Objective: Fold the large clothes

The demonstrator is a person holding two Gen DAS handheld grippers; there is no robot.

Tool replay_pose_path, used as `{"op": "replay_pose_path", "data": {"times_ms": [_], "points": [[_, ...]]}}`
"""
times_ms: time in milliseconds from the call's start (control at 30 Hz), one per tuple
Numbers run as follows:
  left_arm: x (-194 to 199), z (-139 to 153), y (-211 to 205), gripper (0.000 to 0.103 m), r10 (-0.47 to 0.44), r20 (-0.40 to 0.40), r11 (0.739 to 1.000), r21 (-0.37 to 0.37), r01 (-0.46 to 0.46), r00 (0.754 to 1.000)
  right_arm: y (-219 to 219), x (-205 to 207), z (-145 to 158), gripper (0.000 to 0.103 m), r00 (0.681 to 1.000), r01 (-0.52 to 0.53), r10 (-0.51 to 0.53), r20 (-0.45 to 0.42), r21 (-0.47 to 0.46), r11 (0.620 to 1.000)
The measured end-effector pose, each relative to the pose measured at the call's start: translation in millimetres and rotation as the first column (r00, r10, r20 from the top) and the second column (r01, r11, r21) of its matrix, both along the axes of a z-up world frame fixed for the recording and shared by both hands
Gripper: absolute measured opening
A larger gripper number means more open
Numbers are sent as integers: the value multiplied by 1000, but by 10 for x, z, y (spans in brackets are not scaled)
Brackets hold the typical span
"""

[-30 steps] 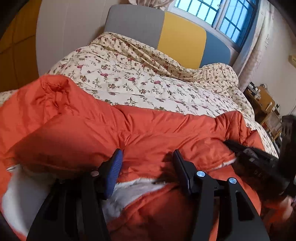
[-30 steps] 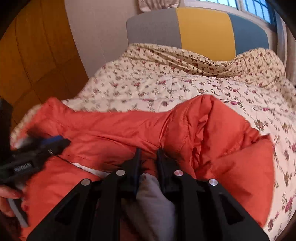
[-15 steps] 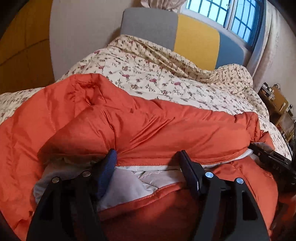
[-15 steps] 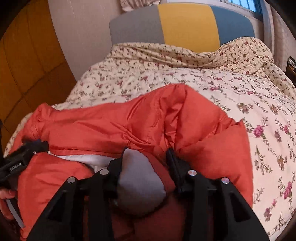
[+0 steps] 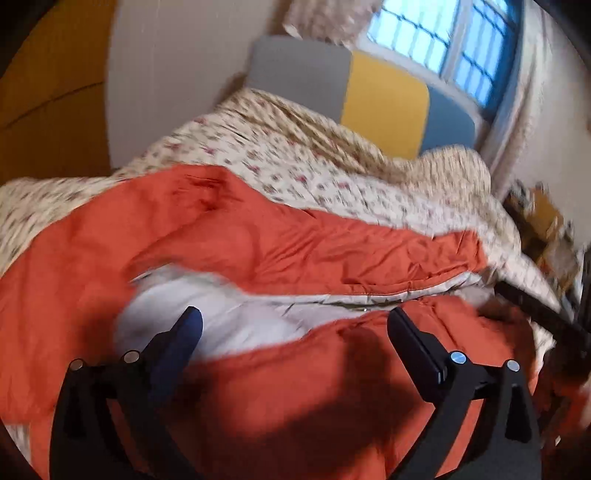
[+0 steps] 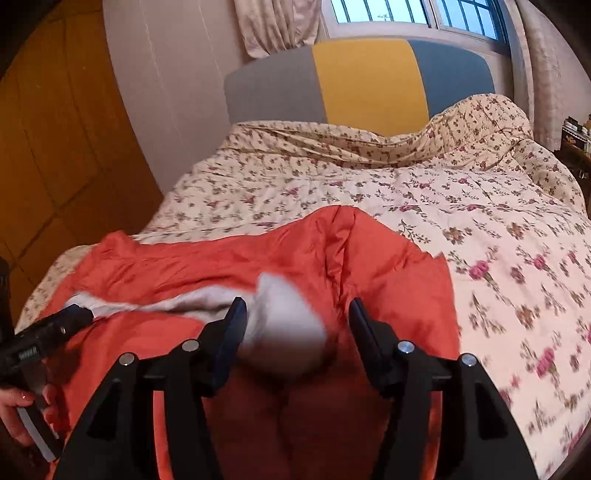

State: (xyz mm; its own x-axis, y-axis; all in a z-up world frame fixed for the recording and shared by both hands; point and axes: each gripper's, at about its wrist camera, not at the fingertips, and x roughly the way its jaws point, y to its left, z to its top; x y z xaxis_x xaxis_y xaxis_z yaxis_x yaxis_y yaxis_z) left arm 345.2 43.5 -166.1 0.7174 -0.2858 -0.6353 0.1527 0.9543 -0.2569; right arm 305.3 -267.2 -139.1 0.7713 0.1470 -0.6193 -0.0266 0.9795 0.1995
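Note:
An orange padded jacket (image 5: 280,243) with pale lining (image 5: 221,314) lies folded across the near end of the bed. My left gripper (image 5: 295,325) hovers over its lining seam. Its jaws are opening wide and nothing is pressed between them. My right gripper (image 6: 297,317) is over the jacket (image 6: 207,266) at its right end, also opening. A bulge of grey-white lining (image 6: 284,332) sits loose between its fingers. The left gripper (image 6: 55,328) shows at the left edge of the right wrist view, held by a hand (image 6: 14,406).
A floral quilt (image 6: 369,192) covers the bed beyond the jacket. A grey, yellow and blue headboard (image 6: 365,81) stands under a window (image 6: 406,14). Wooden panels (image 6: 55,129) are on the left. A cluttered shelf (image 5: 543,221) stands at the bed's right.
Both grippers have let go of the jacket's folded edge, with their jaws spread wider. Both have drawn back from it. More white lining now shows along the fold.

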Motion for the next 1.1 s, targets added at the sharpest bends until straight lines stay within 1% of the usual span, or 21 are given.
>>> {"op": "replay_pose_path", "data": {"times_ms": [67,133,200,267,333,367,400,467,500,567,633,667,733,767,800,867,933,967,1033,1067,1100], "points": [[-180,44,211,99,57,14,997,-57,-56,998,34,-165,37,58,1000,-2,2,20,-28,1000],[-316,67,406,99,129,13,988,-85,-127,992,89,-279,15,58,1000,-5,6,19,-53,999],[-505,64,705,99,240,-1,965,-113,-238,971,174,-370,-52,62,1000,-12,14,16,-89,996],[-649,66,937,99,318,-13,937,-147,-316,948,257,-400,-108,67,1000,-11,12,12,-128,992],[-855,49,1295,99,418,-41,889,-188,-418,907,320,-399,-178,71,1000,-16,16,1,-161,987],[-948,40,1475,99,463,-56,861,-208,-464,885,352,-366,-226,73,1000,-20,16,-20,-178,984],[-1020,41,1592,99,490,-66,842,-222,-492,869,371,-328,-276,74,999,-22,14,-44,-189,982],[-1213,18,1914,99,562,-104,783,-251,-569,820,372,-296,-346,76,998,-23,9,-70,-195,980],[-1291,17,2027,99,585,-114,761,-263,-592,803,378,-294,-359,76,997,-22,7,-73,-200,980],[-1480,-12,2295,99,640,-143,700,-298,-649,755,382,-311,-383,76,997,-21,6,-71,-209,978],[-1627,-47,2464,99,673,-171,652,-324,-686,720,372,-319,-397,77,997,-21,6,-72,-213,977],[-1713,-77,2550,99,692,-192,621,-334,-709,696,368,-321,-404,77,997,-21,5,-73,-213,977],[-1824,-106,2655,99,705,-215,586,-359,-726,676,364,-324,-410,77,997,-20,4,-74,-214,977],[-1892,-132,2707,99,714,-230,562,-377,-737,662,366,-322,-407,77,997,-20,4,-74,-215,976],[-1943,-145,2732,99,720,-240,543,-388,-745,651,367,-323,-407,77,997,-20,4,-74,-217,976],[-2044,-213,2813,99,736,-271,487,-424,-764,620,369,-321,-404,77,997,-20,4,-73,-219,976],[-2085,-273,2886,99,740,-287,447,-467,-763,609,373,-327,-398,77,997,-19,4,-72,-219,976],[-2102,-273,2912,99,743,-284,437,-479,-761,606,368,-328,-393,77,997,-19,4,-72,-219,976],[-2068,-267,2971,99,756,-283,415,-490,-767,590,366,-326,-386,77,997,-19,4,-71,-220,975],[-2047,-271,3020,99,765,-288,391,-505,-770,577,366,-324,-383,77,997,-19,3,-71,-221,975],[-2028,-275,3061,97,774,-292,369,-513,-775,562,366,-323,-381,77,997,-19,3,-71,-222,975]]}}
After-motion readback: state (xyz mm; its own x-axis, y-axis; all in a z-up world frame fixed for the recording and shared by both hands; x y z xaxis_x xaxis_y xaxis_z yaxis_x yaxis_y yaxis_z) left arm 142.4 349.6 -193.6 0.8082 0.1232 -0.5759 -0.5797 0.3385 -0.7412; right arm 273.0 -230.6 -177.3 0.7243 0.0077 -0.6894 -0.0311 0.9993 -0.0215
